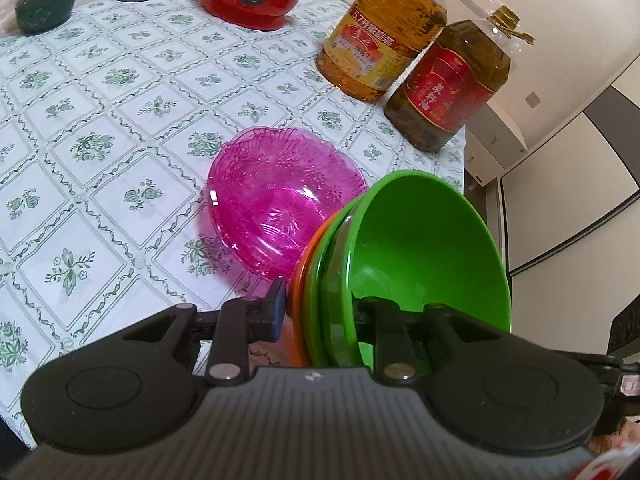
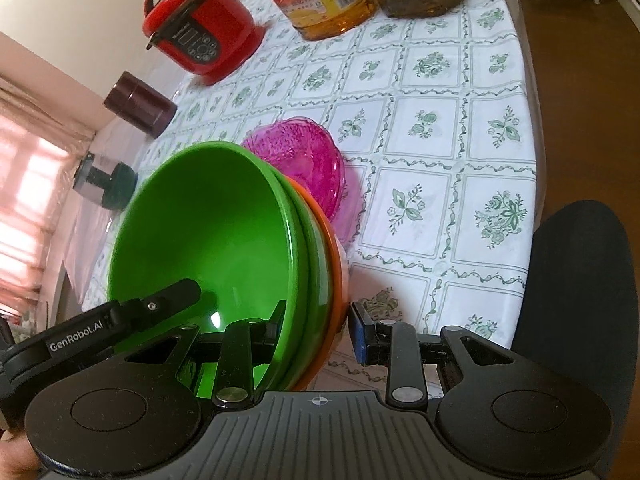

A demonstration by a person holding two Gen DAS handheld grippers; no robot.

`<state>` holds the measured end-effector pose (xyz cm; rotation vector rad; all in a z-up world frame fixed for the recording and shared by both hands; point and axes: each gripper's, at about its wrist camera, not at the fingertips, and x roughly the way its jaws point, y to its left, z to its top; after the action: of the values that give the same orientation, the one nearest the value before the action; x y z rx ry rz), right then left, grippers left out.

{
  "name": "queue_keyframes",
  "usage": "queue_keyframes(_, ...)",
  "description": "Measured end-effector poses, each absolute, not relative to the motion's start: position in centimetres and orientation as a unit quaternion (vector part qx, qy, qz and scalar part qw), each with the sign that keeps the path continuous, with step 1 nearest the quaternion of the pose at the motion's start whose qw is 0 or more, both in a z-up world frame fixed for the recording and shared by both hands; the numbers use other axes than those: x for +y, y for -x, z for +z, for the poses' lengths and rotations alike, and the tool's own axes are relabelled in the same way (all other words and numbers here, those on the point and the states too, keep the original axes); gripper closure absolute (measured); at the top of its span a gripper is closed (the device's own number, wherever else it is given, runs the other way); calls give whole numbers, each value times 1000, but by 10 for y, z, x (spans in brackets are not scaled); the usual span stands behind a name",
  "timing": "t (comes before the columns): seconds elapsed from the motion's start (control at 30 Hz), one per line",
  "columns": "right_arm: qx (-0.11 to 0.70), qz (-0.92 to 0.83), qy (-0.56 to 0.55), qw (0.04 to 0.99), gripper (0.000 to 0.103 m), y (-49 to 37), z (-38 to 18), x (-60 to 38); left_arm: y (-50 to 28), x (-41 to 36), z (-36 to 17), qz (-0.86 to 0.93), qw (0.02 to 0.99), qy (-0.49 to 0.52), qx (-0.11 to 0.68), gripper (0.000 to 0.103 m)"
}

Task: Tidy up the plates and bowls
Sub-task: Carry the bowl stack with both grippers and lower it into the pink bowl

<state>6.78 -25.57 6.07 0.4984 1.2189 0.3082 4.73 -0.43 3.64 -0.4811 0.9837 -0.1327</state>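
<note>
A nested stack of bowls, a green bowl (image 1: 424, 248) innermost and an orange bowl (image 1: 298, 280) outermost, hangs tilted on its side above the table. My left gripper (image 1: 318, 312) is shut on the stack's rim, one finger inside the green bowl and the blue pad on the orange wall. My right gripper (image 2: 316, 332) is shut on the same stack (image 2: 208, 224) the same way. The left gripper's finger (image 2: 172, 296) shows inside the green bowl. A pink see-through bowl (image 1: 280, 196) (image 2: 304, 160) stands upright on the floral tablecloth just beyond the stack.
Two big oil bottles (image 1: 384, 36) (image 1: 448, 88) stand at the table's far right edge. A red cooker (image 2: 200, 28), a dark canister (image 2: 140, 104) and a glass jar with a green base (image 2: 108, 184) line the back. A dark rounded shape (image 2: 576, 280) sits beside the table edge.
</note>
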Motion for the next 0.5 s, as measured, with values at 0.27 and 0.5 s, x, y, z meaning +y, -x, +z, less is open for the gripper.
queue_keyframes(0.27, 560, 153, -224, 783, 71, -77, 70, -250, -53, 1, 45, -60, 856, 234, 457, 81)
queue_keyframes(0.5, 548, 163, -219, 791, 71, -107, 80, -242, -78, 10, 53, -56, 860, 244, 444, 81)
